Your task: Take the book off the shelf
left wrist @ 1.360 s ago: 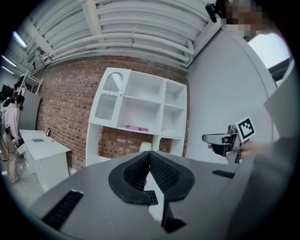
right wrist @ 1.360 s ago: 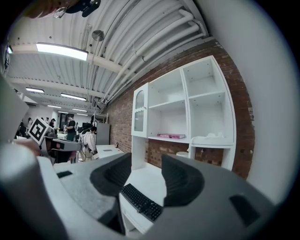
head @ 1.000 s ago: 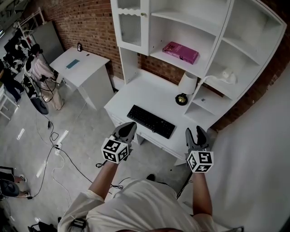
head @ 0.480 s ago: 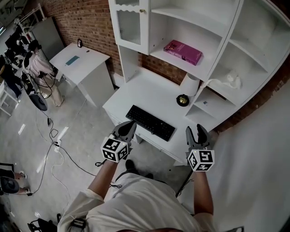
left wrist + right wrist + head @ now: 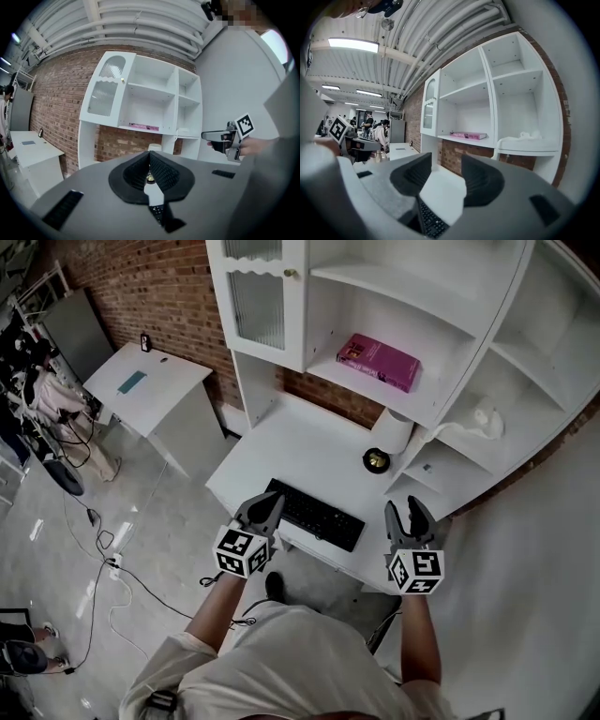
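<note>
A pink book [image 5: 378, 362] lies flat on the middle shelf of the white hutch [image 5: 441, 310]; it also shows as a thin pink strip in the left gripper view [image 5: 144, 126] and the right gripper view [image 5: 468, 135]. Both grippers hang in front of the desk, well short of the book. My left gripper [image 5: 265, 509] is shut and holds nothing, over the keyboard's left end; its pads meet at the tips [image 5: 150, 157]. My right gripper [image 5: 409, 513] stands open and holds nothing, near the desk's front right corner, with a clear gap between its pads [image 5: 446, 176].
A black keyboard [image 5: 314, 515] lies on the white desk [image 5: 281, 442]. A white lamp [image 5: 398, 430] and a small round dark object [image 5: 376, 460] stand under the book's shelf. White cloth [image 5: 485, 418] lies on the right shelf. A glass-door cabinet [image 5: 258, 296], a side table [image 5: 141, 385] and floor cables [image 5: 112, 559] are at left.
The person has stepped toward the desk: both grippers now sit over its front edge, and the hutch and book appear nearer. The jaws have not changed.
</note>
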`<move>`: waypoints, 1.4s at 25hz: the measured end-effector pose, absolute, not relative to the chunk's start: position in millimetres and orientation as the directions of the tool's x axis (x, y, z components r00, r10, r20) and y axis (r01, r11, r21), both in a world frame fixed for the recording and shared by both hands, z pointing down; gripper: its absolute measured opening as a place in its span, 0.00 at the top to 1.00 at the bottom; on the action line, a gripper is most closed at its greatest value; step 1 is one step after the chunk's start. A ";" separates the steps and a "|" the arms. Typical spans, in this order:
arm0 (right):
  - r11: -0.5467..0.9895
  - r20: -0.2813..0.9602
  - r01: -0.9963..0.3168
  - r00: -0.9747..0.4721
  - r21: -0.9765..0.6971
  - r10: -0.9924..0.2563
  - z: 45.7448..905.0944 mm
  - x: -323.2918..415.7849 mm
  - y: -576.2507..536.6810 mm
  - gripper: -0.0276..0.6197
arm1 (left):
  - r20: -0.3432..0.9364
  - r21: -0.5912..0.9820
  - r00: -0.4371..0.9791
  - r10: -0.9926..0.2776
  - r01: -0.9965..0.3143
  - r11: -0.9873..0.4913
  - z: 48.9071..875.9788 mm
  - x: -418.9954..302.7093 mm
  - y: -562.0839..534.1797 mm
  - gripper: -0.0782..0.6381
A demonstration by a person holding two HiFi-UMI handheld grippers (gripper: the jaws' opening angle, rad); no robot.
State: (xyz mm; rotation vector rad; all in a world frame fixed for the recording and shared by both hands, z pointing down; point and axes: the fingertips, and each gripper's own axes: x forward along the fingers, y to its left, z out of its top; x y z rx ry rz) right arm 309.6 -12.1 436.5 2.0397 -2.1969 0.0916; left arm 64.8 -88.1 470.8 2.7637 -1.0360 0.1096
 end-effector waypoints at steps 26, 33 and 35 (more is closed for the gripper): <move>0.015 0.163 -0.938 0.044 0.346 -0.986 376.7 295.0 -183.1 0.67 | 0.111 0.179 0.900 -0.421 -0.435 -0.883 468.4 66.7 -228.6 0.90; 0.084 0.221 -0.876 0.027 0.475 -0.975 363.4 306.0 -235.7 0.67 | 0.113 0.205 0.891 -0.440 -0.454 -0.867 474.3 65.4 -239.9 0.90; 0.107 0.238 -0.860 0.017 0.499 -0.971 361.2 311.6 -253.9 0.67 | 0.113 0.208 0.884 -0.453 -0.467 -0.859 474.3 67.1 -242.4 0.90</move>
